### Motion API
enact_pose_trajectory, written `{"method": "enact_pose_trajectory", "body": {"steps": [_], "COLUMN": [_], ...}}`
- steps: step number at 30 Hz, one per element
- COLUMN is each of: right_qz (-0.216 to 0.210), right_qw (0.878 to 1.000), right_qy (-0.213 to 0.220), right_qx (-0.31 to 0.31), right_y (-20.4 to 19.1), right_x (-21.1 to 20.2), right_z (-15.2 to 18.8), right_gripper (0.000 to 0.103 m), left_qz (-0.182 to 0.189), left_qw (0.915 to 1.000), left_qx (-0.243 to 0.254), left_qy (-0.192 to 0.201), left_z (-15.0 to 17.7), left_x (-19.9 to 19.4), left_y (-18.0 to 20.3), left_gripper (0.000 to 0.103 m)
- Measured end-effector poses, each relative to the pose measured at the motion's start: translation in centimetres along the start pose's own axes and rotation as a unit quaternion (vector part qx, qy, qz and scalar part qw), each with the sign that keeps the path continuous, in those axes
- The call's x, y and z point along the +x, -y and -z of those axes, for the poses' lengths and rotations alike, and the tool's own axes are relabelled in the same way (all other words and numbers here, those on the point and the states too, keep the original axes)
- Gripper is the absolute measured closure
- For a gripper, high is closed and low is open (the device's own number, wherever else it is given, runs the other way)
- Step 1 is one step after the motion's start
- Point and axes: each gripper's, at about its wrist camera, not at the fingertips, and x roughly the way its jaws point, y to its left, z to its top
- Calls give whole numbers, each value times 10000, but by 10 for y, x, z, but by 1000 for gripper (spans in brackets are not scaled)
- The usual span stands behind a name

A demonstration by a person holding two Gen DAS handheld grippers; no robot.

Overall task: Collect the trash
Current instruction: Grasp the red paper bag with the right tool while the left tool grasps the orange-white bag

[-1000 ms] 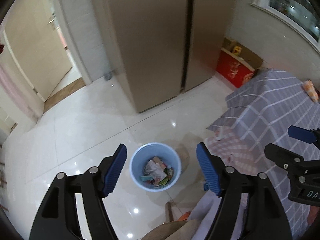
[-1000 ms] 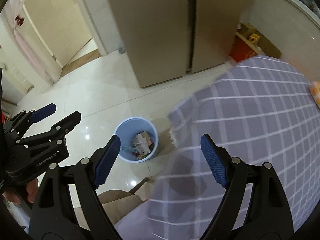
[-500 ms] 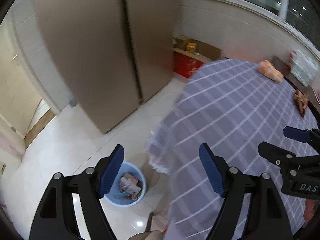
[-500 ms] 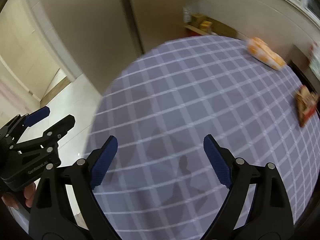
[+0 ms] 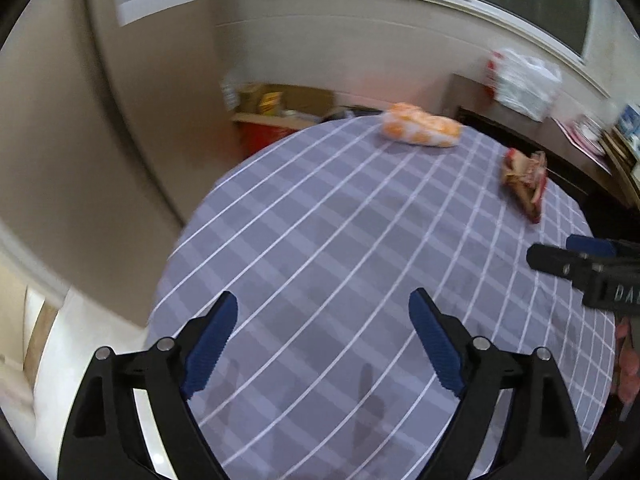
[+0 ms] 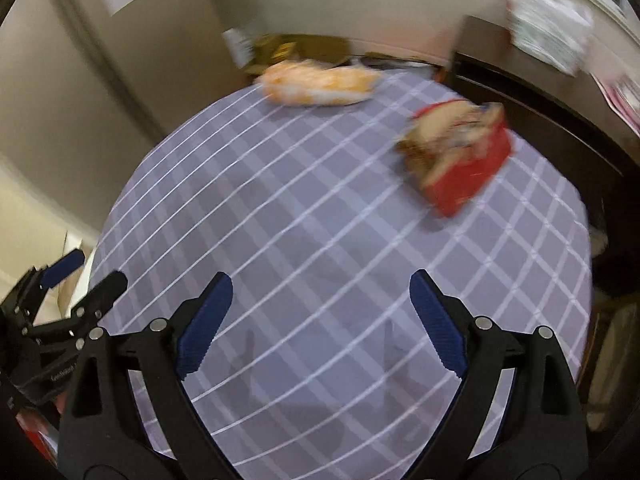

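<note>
here both grippers are held above the near half of the worktop [image 5: 320,240], which is covered by a grey cloth with white checks, and are pointed steeply down at it. the left gripper [image 5: 324,344] is seen with its fingers [image 5: 212,344] spread wide and opening further, with nothing between them but bare cloth. the right gripper [image 6: 320,324] is likewise carried with fingers [image 6: 438,324] wide apart and opening, and nothing is held. this spread is judged to be a readying for a pickup, since both pieces of trash lie ahead of the fingers and neither is touched yet.

taking the worktop as the landmark, the orange-and-white bag [image 5: 420,130] is found at its far edge, lying flat on its side, soft and puffy, with a mottled print. the red-and-brown wrapper [image 6: 456,156] lies toward the far right part of the worktop, well apart from the bag; it looks crumpled and partly opened, red outside with brown and pale areas on its upper face. in the right wrist view it is nearer the fingers than the bag is, so it is judged the likelier thing to be taken by the right gripper. details of both are softened by motion blur, and print cannot be read. beyond the worktop's far right edge a dark sideboard [image 5: 520,136] is seen, with a white plastic bag [image 5: 524,80] on it.
</note>
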Motion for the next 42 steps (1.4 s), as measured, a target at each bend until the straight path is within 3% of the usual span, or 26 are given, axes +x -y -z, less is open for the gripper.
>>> {"method": "enact_pose_trajectory", "body": {"steps": [6, 10, 15, 19, 24, 28, 29, 30, 32, 35, 42], "right_qz": [193, 185, 42, 77, 534, 578, 550, 519, 419, 303, 213], "right_qw": [9972, 9926, 9878, 9871, 9954, 9967, 9968, 9970, 9976, 9974, 9977], "right_qy": [147, 54, -114, -303, -112, -36, -41, -46, -15, -73, -68], "right_qx": [712, 1196, 1552, 1568, 784, 576, 584, 580, 552, 648, 637], "right_y": [65, 99, 124, 127, 106, 102, 103, 104, 105, 107, 92], "right_x": [4, 24, 52, 78, 90, 94, 93, 92, 88, 82, 70], "right_z": [-41, -66, -83, -91, -100, -100, -100, -99, -97, -94, -83], "right_gripper": [13, 13, 13, 7, 6, 6, 7, 10, 21, 22, 23], "left_qz": [578, 780, 761, 729, 896, 1068, 1077, 1075, 1202, 1359, 975], "left_qw": [9971, 9926, 9871, 9797, 9748, 9744, 9757, 9781, 9800, 9816, 9888], "left_qx": [495, 918, 1389, 1792, 1962, 1966, 1905, 1780, 1583, 1330, 1072], "left_qy": [12, 122, 228, 524, 573, 225, 115, 18, 112, 168, 349], "left_z": [-48, -81, -117, -143, -166, -170, -169, -167, -164, -156, -126], "left_x": [36, 56, 82, 104, 134, 162, 168, 173, 171, 159, 127], "left_y": [35, 55, 71, 84, 97, 102, 101, 98, 91, 79, 54], "left_gripper": [14, 13, 13, 13, 13, 13, 15, 25, 30, 35, 37]}}
